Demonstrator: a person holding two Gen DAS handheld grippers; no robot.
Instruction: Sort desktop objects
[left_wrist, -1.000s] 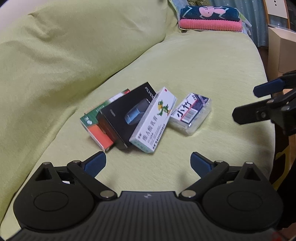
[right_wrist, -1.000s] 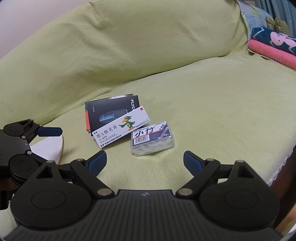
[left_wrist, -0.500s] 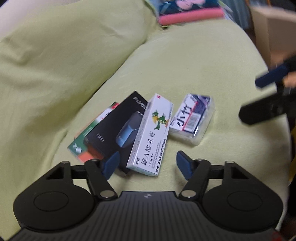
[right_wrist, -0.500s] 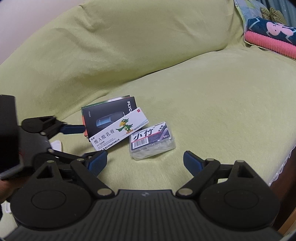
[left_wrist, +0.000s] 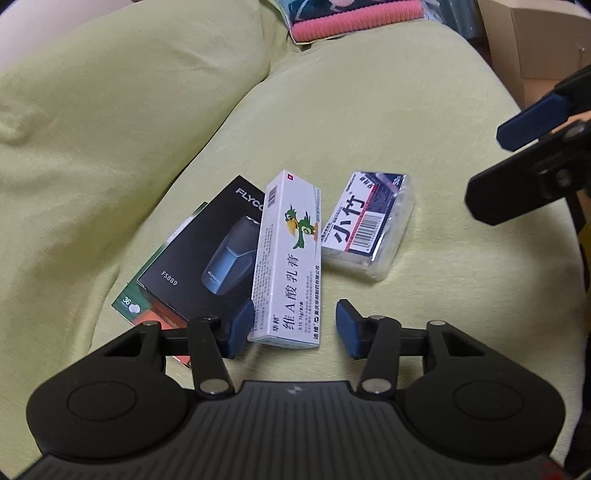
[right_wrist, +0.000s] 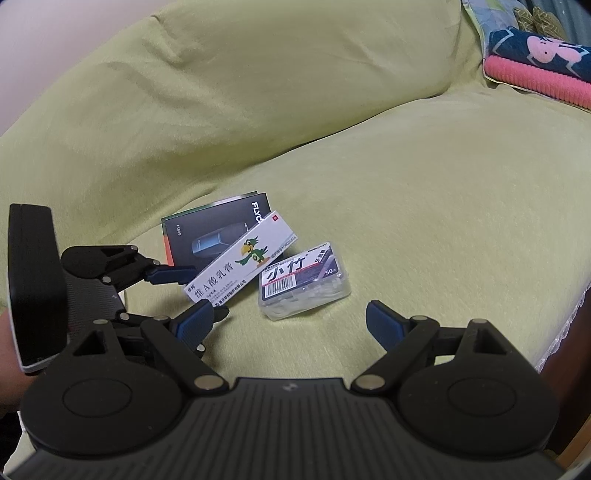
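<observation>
Since a second ago the left gripper (left_wrist: 294, 325) has come forward and its jaws have narrowed, so they now straddle the near end of the white ointment box (left_wrist: 288, 262). Its left pad (left_wrist: 242, 326) sits right against the box's side, while the right pad stands a little apart; the jaws are parted and not yet clamped.

Everything lies on a sofa (right_wrist: 406, 192) draped in soft, slightly napped yellow-green cloth, with a plump back cushion beyond the jaws. At the far end rests a folded pink and dark blue towel (right_wrist: 535, 70), and a cardboard box (left_wrist: 535, 40) stands past the sofa's edge.

The ointment box is long, glossy card with a green parrot printed on it, and it leans on a flat black shaver box (left_wrist: 207, 254). Under that black box lies a green and orange packet (left_wrist: 135, 308). Just right of the ointment box sits a clear, hard plastic case of floss picks (left_wrist: 369, 225) with a barcode label.

The right gripper (right_wrist: 291, 321) hovers wide open and empty, the floss case (right_wrist: 304, 280) just ahead of its jaws. A forearm shows at the left edge of its view.
</observation>
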